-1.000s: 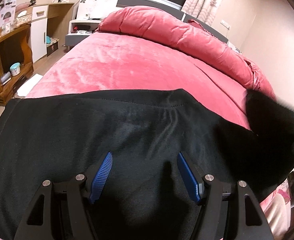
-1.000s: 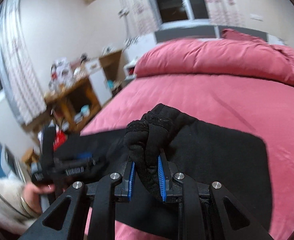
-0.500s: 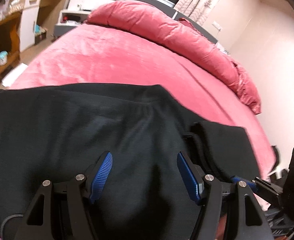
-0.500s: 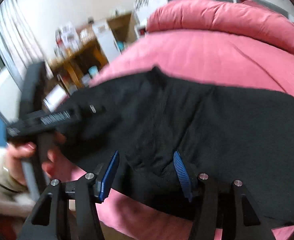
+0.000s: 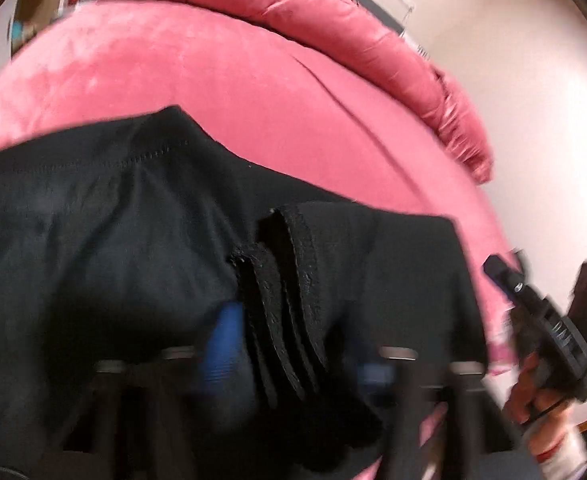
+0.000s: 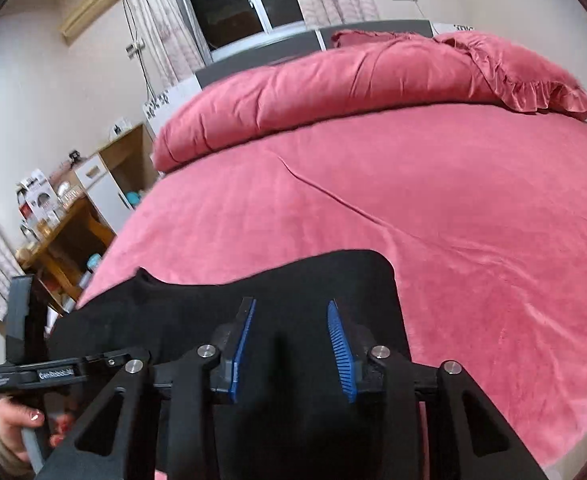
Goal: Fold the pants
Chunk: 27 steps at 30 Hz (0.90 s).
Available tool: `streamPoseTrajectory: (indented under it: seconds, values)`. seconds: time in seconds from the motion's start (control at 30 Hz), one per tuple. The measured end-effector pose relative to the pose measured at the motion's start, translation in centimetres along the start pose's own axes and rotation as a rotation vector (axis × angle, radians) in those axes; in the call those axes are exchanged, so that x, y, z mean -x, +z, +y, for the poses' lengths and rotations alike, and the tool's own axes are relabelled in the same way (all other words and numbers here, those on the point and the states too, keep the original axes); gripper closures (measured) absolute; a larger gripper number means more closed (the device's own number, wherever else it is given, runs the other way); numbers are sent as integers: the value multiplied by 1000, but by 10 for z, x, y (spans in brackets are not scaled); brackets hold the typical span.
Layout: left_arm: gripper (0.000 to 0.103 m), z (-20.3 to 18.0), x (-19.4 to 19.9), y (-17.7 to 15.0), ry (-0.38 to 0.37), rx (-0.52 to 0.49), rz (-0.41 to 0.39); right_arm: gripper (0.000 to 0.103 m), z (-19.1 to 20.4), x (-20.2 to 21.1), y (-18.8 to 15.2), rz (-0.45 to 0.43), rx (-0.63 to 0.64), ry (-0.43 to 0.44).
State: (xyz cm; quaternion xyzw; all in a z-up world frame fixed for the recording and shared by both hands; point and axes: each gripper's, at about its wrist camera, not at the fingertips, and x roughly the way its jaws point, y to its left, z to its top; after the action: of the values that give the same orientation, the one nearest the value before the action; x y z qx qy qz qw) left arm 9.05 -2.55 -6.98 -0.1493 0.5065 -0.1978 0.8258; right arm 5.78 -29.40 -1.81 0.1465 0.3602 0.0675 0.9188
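Black pants [image 5: 113, 240] lie folded, layered cuff edges stacked on top.

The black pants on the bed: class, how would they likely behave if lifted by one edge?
The black pants would probably flop and drape, since they lie limp with folded layers. They seem light, thin knit. On the plush pink bedspread they would likely drag and bunch rather than slide.

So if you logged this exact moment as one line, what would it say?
task: fold pants | black pants folded on pink bed | right tool open, empty, over pants | left tool blurred, straddling stacked pants edges, grip unclear
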Motion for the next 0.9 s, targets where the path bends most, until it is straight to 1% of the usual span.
streamPoseTrajectory:
  seconds: [0.03, 0.07, 0.1, 0.13, 0.2, 0.23, 0.27, 0.33, 0.37, 0.43, 0.5, 0.53, 0.57, 0.6, 0.67, 0.73, 0.77, 0.87, 0.9]
  values:
    - [82, -4, 0, 1, -6, -17, 11, 68, -2, -9, 3, 26, 11, -31]
    - [88, -9, 9, 3, -20, -30, -10, 72, -1, -18, 2, 51, 16, -66]
    - [88, -12, 18, 3, -32, -39, -40, 73, -3, -24, 0, 69, 12, -102]
    - [88, -14, 30, 4, -54, -52, -78, 74, -6, -23, -1, 72, 3, -110]
    - [88, -17, 41, 4, -75, -75, -111, 74, -12, -24, -7, 79, -29, -106]
    - [88, -16, 41, 3, -63, -86, -112, 74, -14, -26, -11, 92, -33, -99]
    - [88, -15, 37, -1, -28, -104, -106, 74, -13, -30, -16, 104, -19, -103]
    - [89, -9, 23, -7, 27, -120, -79, 74, -13, -31, -21, 98, 33, -128]
    - [88, -2, 12, -12, 49, -118, -59, 74, -11, -34, -22, 95, 43, -133]
    - [86, 2, 5, -19, 47, -142, -90, 74, -7, -40, -24, 88, 53, -150]
    - [84, -2, 2, -23, 68, -180, -107, 74, -3, -41, -27, 77, 85, -173]
    - [82, -4, 2, -23, 76, -190, -109, 74, 0, -41, -28, 70, 99, -183]
    - [78, -5, 2, -24, 85, -194, -112, 74, 0, -39, -29, 60, 106, -191]
    - [75, -6, 4, -24, 88, -192, -118, 73, 1, -39, -31, 49, 113, -196]
    - [66, 0, 10, -27, 79, -167, -128, 72, 2, -38, -32, 32, 120, -201]
    - [63, 8, 16, -34, 66, -137, -133, 72, 2, -37, -32, 27, 124, -203]
    - [62, 16, 22, -34, 62, -128, -137, 72, 3, -35, -32, 24, 127, -205]
    - [62, 21, 39, -42, 47, -111, -146, 70, 15, -24, -33, -15, 164, -239]
    - [62, 24, 45, -45, 44, -105, -150, 69, 22, -19, -33, -37, 188, -227]
